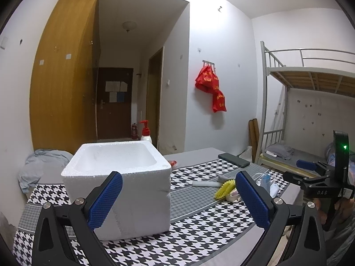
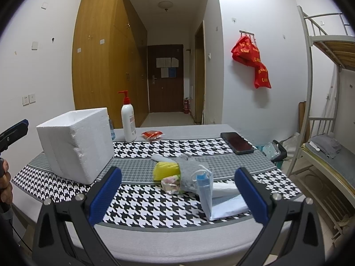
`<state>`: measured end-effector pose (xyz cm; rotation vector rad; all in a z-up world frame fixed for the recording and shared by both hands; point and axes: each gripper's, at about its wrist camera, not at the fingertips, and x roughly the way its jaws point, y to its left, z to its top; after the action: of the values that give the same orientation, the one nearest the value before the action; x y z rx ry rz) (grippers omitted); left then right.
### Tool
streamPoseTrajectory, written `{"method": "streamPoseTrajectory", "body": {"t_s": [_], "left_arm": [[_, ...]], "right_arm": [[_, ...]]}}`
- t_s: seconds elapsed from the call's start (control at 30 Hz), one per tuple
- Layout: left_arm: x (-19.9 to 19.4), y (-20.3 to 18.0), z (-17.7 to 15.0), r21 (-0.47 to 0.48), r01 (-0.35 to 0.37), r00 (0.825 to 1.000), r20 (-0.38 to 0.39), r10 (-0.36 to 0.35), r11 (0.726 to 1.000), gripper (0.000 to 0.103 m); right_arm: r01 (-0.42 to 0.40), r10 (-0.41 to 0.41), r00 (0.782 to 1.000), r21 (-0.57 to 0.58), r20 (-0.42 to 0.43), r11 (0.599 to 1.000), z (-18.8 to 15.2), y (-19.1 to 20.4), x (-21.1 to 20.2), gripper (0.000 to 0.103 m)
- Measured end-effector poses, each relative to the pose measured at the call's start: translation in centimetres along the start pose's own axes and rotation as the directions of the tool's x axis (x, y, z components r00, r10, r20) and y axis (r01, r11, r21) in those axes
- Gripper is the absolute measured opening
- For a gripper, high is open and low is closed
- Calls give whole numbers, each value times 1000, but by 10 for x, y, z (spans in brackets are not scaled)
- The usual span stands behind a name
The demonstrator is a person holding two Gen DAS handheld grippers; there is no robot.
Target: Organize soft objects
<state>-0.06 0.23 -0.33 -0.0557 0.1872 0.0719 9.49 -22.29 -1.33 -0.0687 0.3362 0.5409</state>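
A heap of soft objects lies on the bench [image 2: 177, 239] just ahead of the right hand-held gripper [image 2: 177, 196], between its spread fingers: yellow sponge [image 2: 165, 170], grey cloth [image 2: 188, 173], blue face mask [image 2: 205, 190], a small wrapped packet [image 2: 170, 185]. The right hand-held gripper stands wide, holding nothing. The white foam box [image 1: 117, 186] sits directly ahead of the left hand-held gripper [image 1: 178, 198], open side up; that gripper is likewise wide and unloaded. Beyond the heap, a pump bottle [image 2: 128, 119], a red packet [image 2: 152, 134] and a black phone [image 2: 237, 143] rest on the houndstooth cover.
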Motion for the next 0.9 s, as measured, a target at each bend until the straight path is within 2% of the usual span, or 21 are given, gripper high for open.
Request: {"method": "streamPoseTrajectory", "body": {"t_s": [0.23, 0.9], "left_arm": [[0, 1, -1, -12, 20, 1000, -2, -20, 1000, 102], [2, 2, 4, -10, -10, 1000, -6, 10, 1000, 102]], "right_arm": [[3, -3, 1000, 1, 0, 1000, -1, 0, 2, 103], [8, -8, 1000, 4, 7, 1000, 0, -2, -1, 103]]}}
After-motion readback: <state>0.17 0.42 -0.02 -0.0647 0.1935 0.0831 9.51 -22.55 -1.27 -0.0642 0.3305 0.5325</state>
